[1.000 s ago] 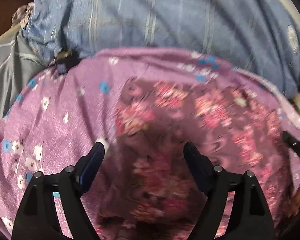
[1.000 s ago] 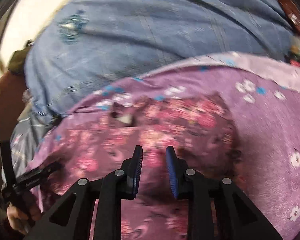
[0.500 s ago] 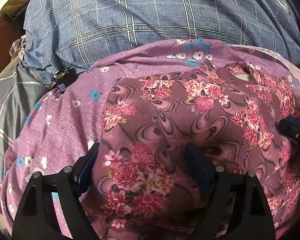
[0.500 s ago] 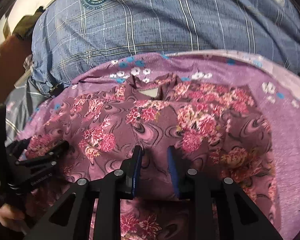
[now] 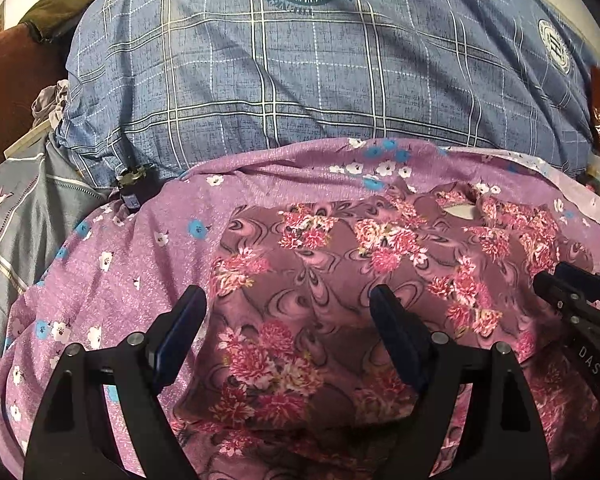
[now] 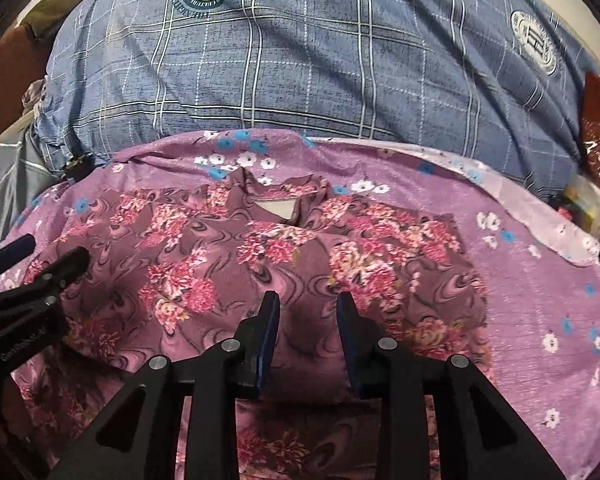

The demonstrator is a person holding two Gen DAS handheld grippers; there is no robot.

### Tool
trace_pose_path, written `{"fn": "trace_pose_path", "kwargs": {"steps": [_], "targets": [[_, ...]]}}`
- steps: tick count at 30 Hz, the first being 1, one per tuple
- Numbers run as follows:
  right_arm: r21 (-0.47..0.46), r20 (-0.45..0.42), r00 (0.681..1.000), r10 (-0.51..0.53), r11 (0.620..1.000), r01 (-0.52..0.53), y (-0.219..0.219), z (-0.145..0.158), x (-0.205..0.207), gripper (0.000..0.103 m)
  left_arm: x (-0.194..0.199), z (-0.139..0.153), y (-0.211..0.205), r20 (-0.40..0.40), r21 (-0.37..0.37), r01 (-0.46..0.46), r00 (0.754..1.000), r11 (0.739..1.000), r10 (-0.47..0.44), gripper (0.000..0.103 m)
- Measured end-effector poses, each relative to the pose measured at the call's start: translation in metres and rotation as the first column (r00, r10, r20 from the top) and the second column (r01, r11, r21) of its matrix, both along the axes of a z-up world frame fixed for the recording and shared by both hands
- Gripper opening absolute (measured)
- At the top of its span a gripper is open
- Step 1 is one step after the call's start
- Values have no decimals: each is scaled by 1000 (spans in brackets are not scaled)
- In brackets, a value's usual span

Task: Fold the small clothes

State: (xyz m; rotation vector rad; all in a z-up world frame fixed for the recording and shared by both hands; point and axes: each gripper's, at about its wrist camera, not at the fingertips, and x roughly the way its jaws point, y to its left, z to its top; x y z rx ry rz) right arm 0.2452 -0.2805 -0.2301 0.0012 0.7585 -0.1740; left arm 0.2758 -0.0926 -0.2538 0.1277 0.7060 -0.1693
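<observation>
Between the blue-padded fingers of our left gripper (image 5: 286, 312), which stand wide apart, nothing is pinched; they hover over the near part of the mauve garment printed with pink flowers and dark swirls (image 5: 340, 280). Our right gripper (image 6: 307, 322) has a narrower gap, its jaws opening, with only flat cloth showing beneath and nothing caught between the pads.

The floral garment lies spread, neckline (image 6: 278, 208) away from us, on a lilac sheet dotted with small white and blue blossoms (image 6: 540, 288). Beyond that sits a plump blue checked pillow with round crests (image 6: 320, 60).

We judge the garment light, thin and limp: it will sag and drape from any single hold and may slide on the sheet below. It looks sturdy enough, not fragile. The best holds seem to be its edges and corners, such as the shoulders or the near hem, one per gripper, pinching the garment only and not the sheet under it.
</observation>
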Motion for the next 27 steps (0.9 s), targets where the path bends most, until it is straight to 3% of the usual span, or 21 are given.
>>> {"fn": "trace_pose_path", "kwargs": {"steps": [27], "targets": [[-56, 68, 998, -3, 998, 7, 10, 11, -9, 31, -5, 3, -4, 16, -12, 6, 1000, 1000, -6, 84]]}}
